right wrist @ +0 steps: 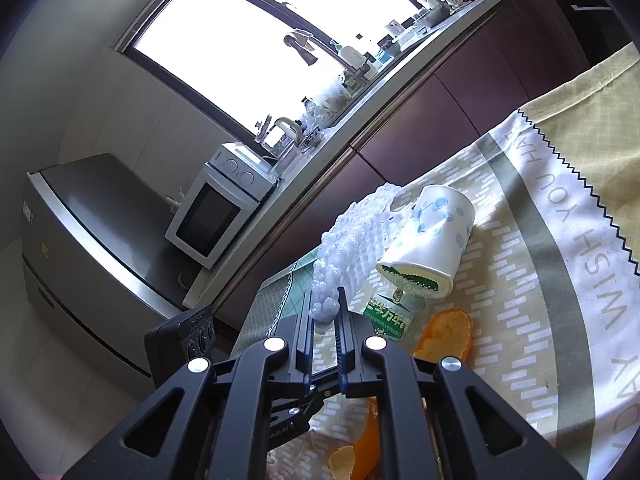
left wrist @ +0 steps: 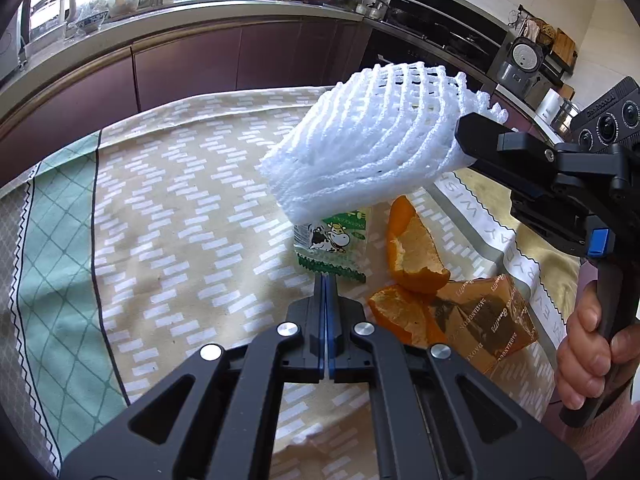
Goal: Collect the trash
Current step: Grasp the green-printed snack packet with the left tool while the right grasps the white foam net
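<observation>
My right gripper (right wrist: 325, 312) is shut on the edge of a white foam fruit net (right wrist: 352, 248) and holds it in the air above the table; the gripper (left wrist: 464, 136) and the net (left wrist: 372, 136) also show in the left wrist view. My left gripper (left wrist: 325, 284) is shut and empty, low over the cloth just in front of a green cow-print milk carton (left wrist: 334, 242). Orange peels (left wrist: 412, 248) and a brown clear wrapper (left wrist: 484, 316) lie to its right. A white paper cup (right wrist: 432, 236) with blue dots lies tipped on the carton (right wrist: 390, 316).
The table wears a patterned cloth (left wrist: 180, 220) with a green band on the left. Dark cabinets (left wrist: 192, 64) and a cluttered worktop stand behind. A microwave (right wrist: 216, 208) and a steel fridge (right wrist: 92, 232) show in the right wrist view.
</observation>
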`<state>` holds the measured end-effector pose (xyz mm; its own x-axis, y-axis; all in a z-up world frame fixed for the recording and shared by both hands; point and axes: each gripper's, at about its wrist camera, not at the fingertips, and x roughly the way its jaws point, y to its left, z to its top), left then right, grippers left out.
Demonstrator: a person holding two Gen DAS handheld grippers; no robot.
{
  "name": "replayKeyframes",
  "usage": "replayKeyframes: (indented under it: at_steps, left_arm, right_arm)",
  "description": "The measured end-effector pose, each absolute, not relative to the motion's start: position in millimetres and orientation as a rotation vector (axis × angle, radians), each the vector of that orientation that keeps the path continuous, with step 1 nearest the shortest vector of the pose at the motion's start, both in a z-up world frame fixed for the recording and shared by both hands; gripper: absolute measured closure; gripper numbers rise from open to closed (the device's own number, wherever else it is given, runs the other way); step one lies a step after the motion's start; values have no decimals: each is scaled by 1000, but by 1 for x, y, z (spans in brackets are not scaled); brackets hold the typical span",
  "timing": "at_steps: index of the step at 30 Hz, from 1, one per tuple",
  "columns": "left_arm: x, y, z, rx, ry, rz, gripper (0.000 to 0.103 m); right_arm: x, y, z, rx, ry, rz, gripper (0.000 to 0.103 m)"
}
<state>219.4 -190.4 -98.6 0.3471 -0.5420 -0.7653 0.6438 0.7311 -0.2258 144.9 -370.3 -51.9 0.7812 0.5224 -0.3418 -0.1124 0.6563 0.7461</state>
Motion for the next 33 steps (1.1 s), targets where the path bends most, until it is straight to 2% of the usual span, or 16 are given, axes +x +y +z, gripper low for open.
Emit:
replayKeyframes:
  at_steps: [1,2,3,9,12,14,21,26,33]
  left_arm:
    - [220,-187,-96,118,932,-761,93]
    - [221,-183,-93,108,925,-766,78]
    - [222,-180,-90,105,915,-762,70]
    - [240,-191,-83,109,930,-778,58]
    - [250,-204,-87,117,959,-781,58]
    - [254,-210,-91,121,973,-785,62]
    - [251,-217,-93,125,972,-787,94]
    - [235,-209,-88,121,939,-775,101]
    - [212,-168,-69,62,882,-763,102]
  right_arm:
    - [143,-372,-51,781,570,381,94]
    - [142,-373,-50,784,564,380,94]
    - [140,-376,-49,786,557,377,94]
    - [128,-394,-46,808,512,363,94]
    - [123,-399,-45,813,501,360,94]
    - [121,-401,-46,813,501,359,94]
    - [115,-407,-47,819,497,353,94]
    - [115,-403,-46,811,499,363,94]
    - [112,-386,-32,783,495,401,94]
